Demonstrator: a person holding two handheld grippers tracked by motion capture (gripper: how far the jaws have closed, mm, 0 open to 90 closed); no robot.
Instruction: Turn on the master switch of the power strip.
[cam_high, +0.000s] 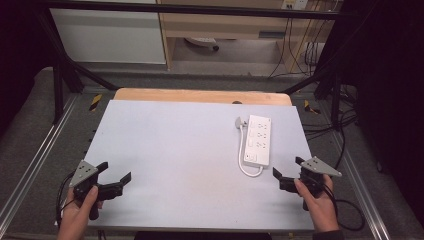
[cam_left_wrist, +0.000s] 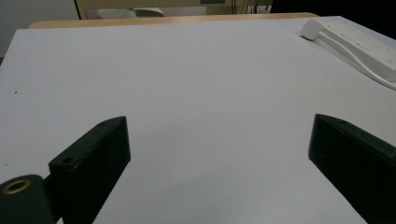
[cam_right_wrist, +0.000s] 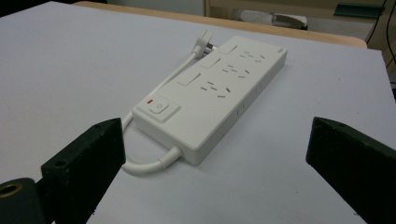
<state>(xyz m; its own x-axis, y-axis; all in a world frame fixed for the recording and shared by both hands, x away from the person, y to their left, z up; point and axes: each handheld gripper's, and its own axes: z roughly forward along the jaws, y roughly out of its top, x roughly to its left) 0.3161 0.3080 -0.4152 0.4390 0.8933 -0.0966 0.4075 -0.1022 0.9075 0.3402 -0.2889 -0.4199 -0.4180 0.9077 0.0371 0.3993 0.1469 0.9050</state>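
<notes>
High view: the white plastic power strip (cam_high: 258, 140) lies flat on the pale grey table (cam_high: 175, 150), right of centre. The left gripper (cam_high: 116, 176) and right gripper (cam_high: 286, 169) hover near the front corners.

Left gripper view: fingers (cam_left_wrist: 93, 158) spread apart, empty.

Right gripper view: fingers (cam_right_wrist: 86, 158) spread apart, empty, near the strip's switch end.

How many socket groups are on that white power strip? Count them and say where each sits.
3, in a row along the power strip: one nearest its switch, one in the middle, one at the far end beside the plug. None looks hidden.
</notes>
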